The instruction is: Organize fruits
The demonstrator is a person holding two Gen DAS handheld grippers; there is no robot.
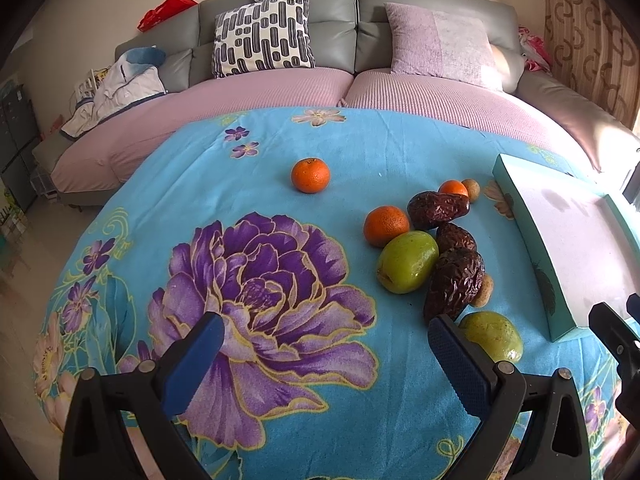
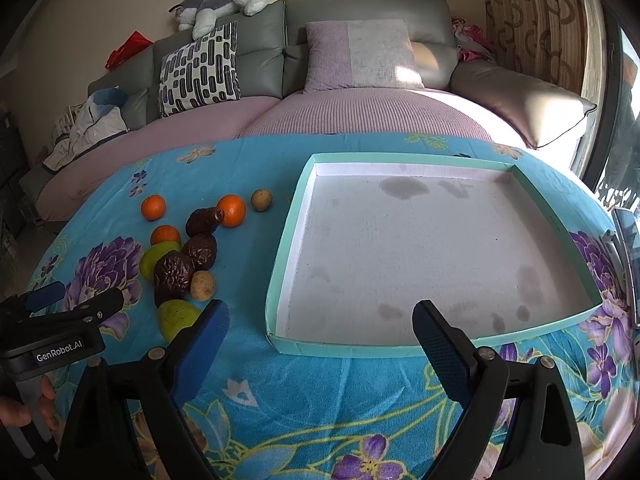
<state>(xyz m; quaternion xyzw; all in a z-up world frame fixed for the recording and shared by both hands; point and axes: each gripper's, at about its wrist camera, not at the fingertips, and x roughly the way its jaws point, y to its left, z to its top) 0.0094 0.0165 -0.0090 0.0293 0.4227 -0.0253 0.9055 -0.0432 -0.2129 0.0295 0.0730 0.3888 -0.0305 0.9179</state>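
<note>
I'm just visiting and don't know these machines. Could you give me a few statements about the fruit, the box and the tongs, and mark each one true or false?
1. The teal tray has no fruit in it. True.
2. Both pairs of tongs are gripping a fruit. False: the left tongs and right tongs are open and hold nothing.
3. Three oranges lie on the cloth. True: one orange sits apart from the pile.
4. The dark wrinkled dates are piled inside the tray. False: they lie on the blue floral cloth, left of the tray.
5. There is only one green fruit. False: there are two, one in the pile and one nearer the left tongs.
</note>
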